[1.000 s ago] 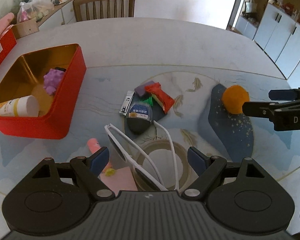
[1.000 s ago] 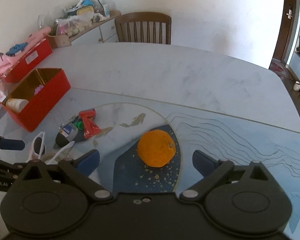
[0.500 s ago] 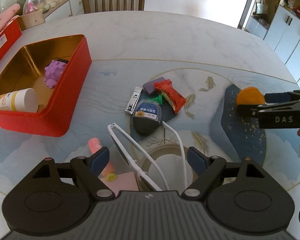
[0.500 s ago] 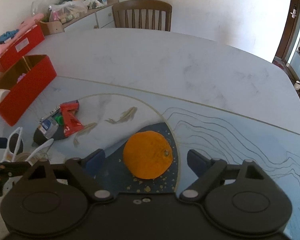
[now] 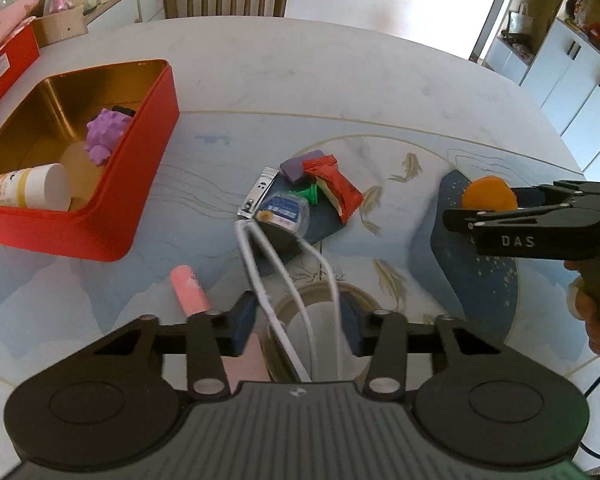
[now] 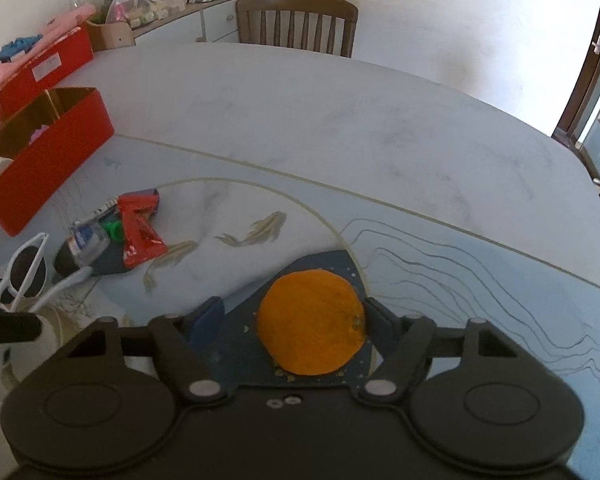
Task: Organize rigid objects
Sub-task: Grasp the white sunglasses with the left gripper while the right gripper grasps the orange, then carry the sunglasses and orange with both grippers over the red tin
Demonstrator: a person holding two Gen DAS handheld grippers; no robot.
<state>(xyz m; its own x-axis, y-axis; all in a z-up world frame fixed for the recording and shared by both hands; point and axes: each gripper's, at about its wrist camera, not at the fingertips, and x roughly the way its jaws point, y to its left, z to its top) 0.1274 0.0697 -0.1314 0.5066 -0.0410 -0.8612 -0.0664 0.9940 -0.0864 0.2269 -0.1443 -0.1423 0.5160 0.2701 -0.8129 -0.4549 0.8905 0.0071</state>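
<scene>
Marble-patterned table point(image 6: 340, 128) with fish drawings fills both views, a wooden chair point(image 6: 296, 24) at its far edge. Left gripper point(image 5: 298, 322) has just been closing on the white sunglasses point(image 5: 284, 276); both temple arms run between its 2 blue pads, the left pad touching the frame, though a firm grip cannot be told. Right gripper point(image 6: 296, 320) has just been closing around the orange point(image 6: 312, 322): its right pad touches the fruit, its left pad stands apart, so it is not yet clamped. Beyond the glasses lies a cluster: floss box point(image 5: 286, 210), nail clipper point(image 5: 256, 196), red packet point(image 5: 336, 188). A pink tube point(image 5: 190, 290) lies beside the left pad. Farther left, the red tin point(image 5: 112, 216) holds a purple toy point(image 5: 104, 136) and a cup point(image 5: 28, 192).
</scene>
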